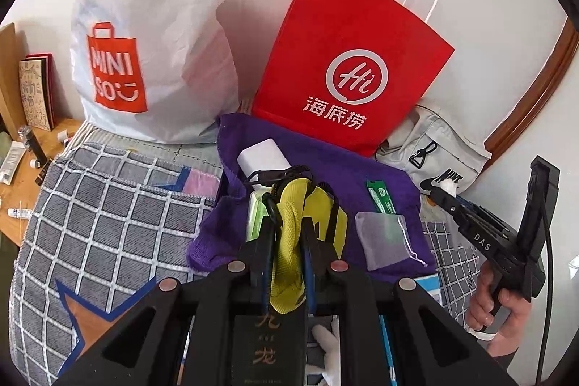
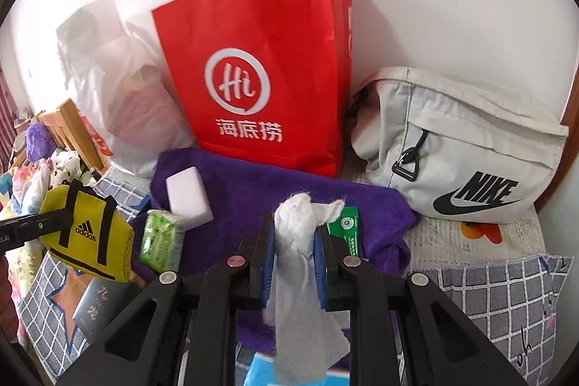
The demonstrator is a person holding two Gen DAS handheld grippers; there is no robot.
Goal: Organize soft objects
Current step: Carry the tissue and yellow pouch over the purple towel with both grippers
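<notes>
My left gripper (image 1: 287,223) is shut on a small yellow Adidas bag (image 1: 295,241), which hangs from its jaws above the bed. From the right wrist view that yellow bag (image 2: 88,241) shows at the left, held up by the left gripper (image 2: 61,219). My right gripper (image 2: 295,230) is shut on a crumpled white tissue (image 2: 296,234) whose tail droops down between the fingers. Below both lies a purple towel (image 2: 253,198) with a white sponge block (image 2: 188,196), a green tissue pack (image 2: 161,239), a green sachet (image 2: 347,230) and a translucent pouch (image 1: 383,237) on it.
A red paper bag (image 2: 260,67) and a white Miniso plastic bag (image 1: 144,35) lean on the wall behind the towel. A grey Nike pouch (image 2: 459,147) sits at the right. Checked bedding (image 1: 101,223) covers the bed, a dark box (image 1: 266,346) lies below, and a wooden side table (image 1: 21,176) holds small items.
</notes>
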